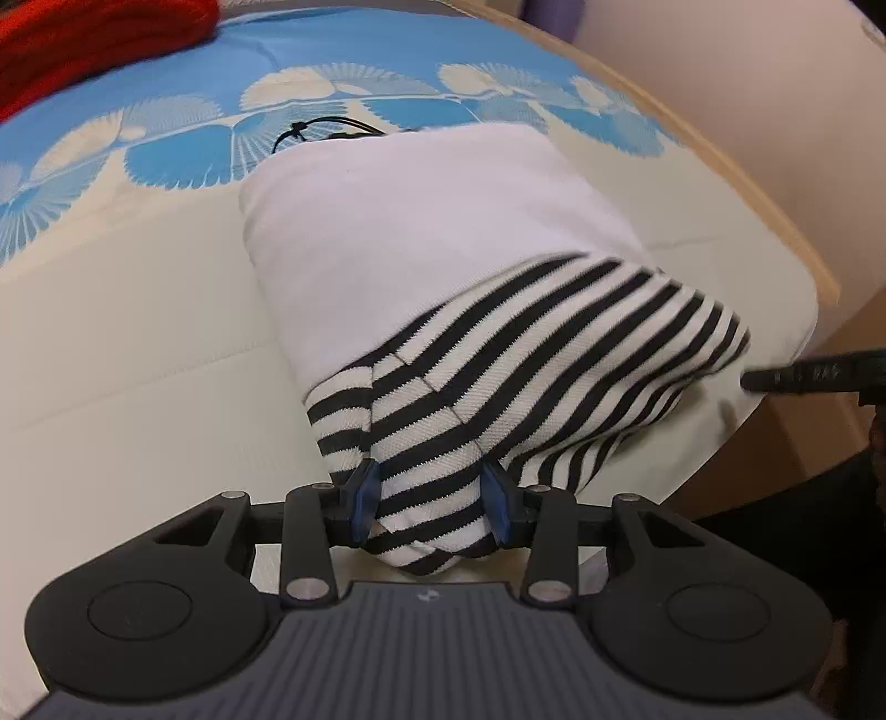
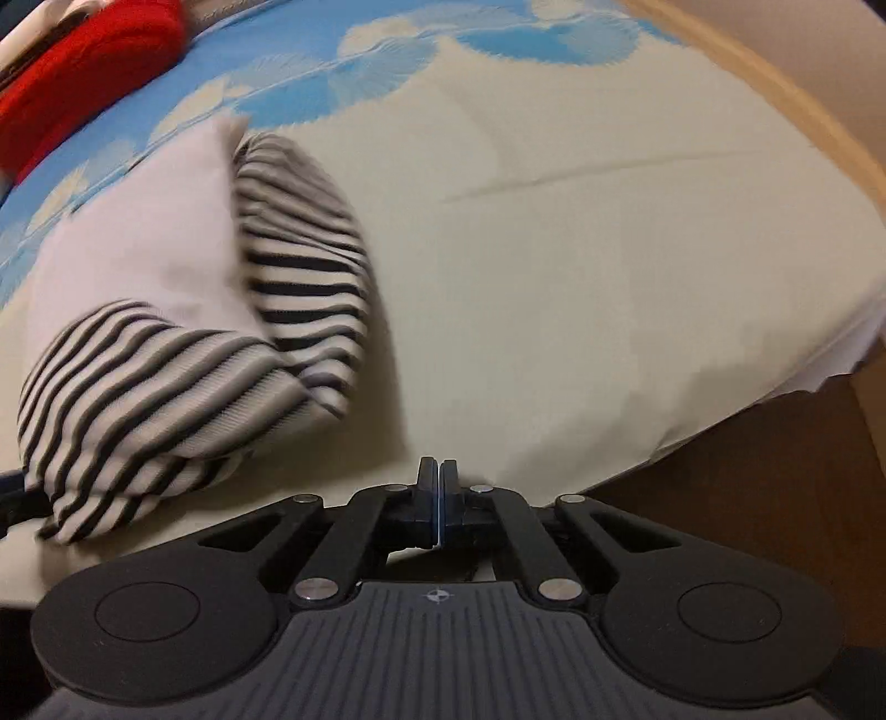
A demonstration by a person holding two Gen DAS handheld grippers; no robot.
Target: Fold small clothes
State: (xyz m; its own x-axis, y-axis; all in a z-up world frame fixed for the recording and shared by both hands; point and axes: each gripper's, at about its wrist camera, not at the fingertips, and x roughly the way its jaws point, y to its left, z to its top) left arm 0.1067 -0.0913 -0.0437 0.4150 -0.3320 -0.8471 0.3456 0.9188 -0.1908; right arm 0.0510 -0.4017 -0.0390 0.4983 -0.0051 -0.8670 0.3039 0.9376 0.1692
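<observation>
Left wrist view: white knit garment with black-and-white striped sleeves [image 1: 443, 266], folded, lying on cream tablecloth with blue fan-pattern border [image 1: 138, 343]. Left gripper [image 1: 431, 501] clamped on nearest striped fabric end. Right gripper [image 2: 439, 498] to the garment's right, fingers pressed together, holding nothing. Black cord [image 1: 326, 133] at garment's far edge. Red knit cloth [image 1: 88, 39] beyond garment, far left.

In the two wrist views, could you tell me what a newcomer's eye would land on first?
First, the black-and-white striped garment, partly folded with a plain white panel on top, lying on the cream and blue sheet. Its near corner is pinched in the left hand-held gripper. Next, the red cloth at the far left, and the right hand-held gripper, shut on nothing beside the garment.
</observation>
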